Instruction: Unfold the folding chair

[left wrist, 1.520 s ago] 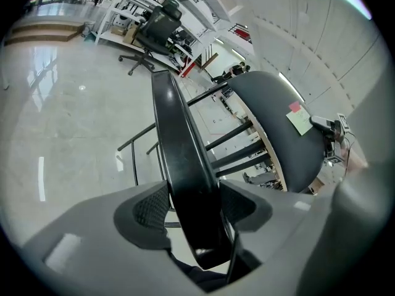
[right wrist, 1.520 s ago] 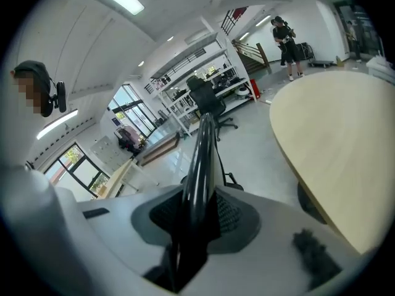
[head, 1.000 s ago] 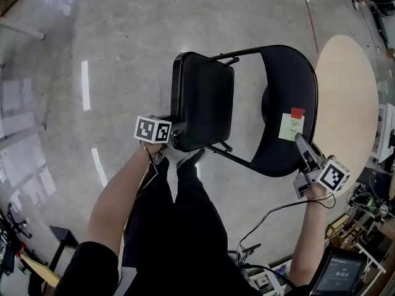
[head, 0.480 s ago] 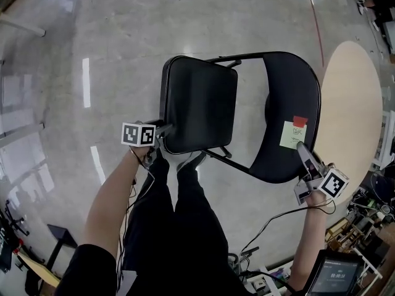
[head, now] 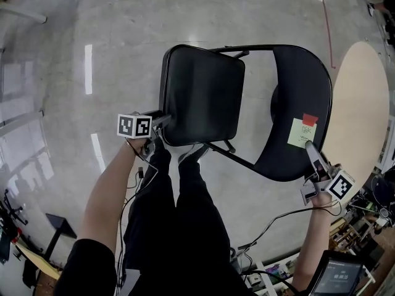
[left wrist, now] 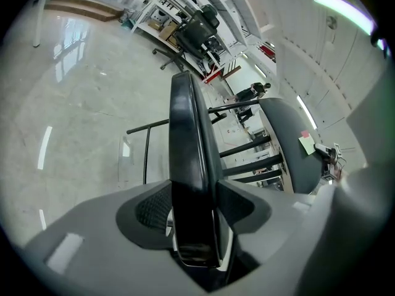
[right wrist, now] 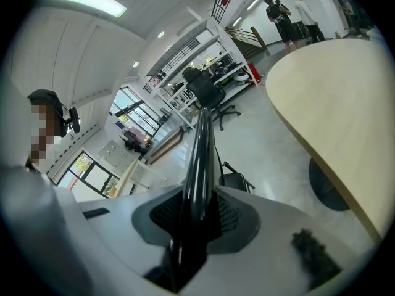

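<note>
Left tongs (head: 163, 119), just closing, clamp the seat (head: 203, 97), right tongs (head: 310, 151) the backrest (head: 296, 85), round table (head: 361, 103) close beside.

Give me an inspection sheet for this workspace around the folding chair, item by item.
Surface: polished grey concrete floor, glossy with light reflections.
Job's things: black metal folding chair, its black padded seat swung out from the black curved backrest; yellow sticky note with a red tab on the backrest.
Clutter: mixed gear and a dark screen device at the lower right.
Grippers: left gripper closed on the seat's edge, jaws just been closing; right gripper closed on the backrest's rim.
Cables: black cable trails from the right gripper over the floor.
Surroundings: round beige table beside the chair; black office chair and two standing people far off.
</note>
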Tool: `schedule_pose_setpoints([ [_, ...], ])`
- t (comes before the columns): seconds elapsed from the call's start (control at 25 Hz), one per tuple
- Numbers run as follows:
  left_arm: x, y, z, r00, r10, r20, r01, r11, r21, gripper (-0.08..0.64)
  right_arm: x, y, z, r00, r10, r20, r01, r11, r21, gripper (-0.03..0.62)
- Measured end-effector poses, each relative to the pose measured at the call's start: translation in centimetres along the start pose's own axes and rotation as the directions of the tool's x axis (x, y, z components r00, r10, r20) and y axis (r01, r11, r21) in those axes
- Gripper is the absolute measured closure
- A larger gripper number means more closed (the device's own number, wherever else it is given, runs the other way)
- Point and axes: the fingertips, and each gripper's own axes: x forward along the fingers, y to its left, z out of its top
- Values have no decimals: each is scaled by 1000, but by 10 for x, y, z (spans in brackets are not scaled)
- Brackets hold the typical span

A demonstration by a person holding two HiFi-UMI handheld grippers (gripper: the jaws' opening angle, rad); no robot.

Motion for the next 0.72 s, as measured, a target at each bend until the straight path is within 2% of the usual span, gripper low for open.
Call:
schedule_pose_setpoints([
  [0.52, -2, 26, -4, 999, -27, 24, 27, 999, -29, 322, 0, -11, -3, 1000, 31, 1, -31, 1000, -5, 500],
  [0.72, 1, 34, -4, 998, -50, 48, 52, 998, -48, 322, -1, -17, -4, 998, 69, 9, -69, 998, 13, 500],
])
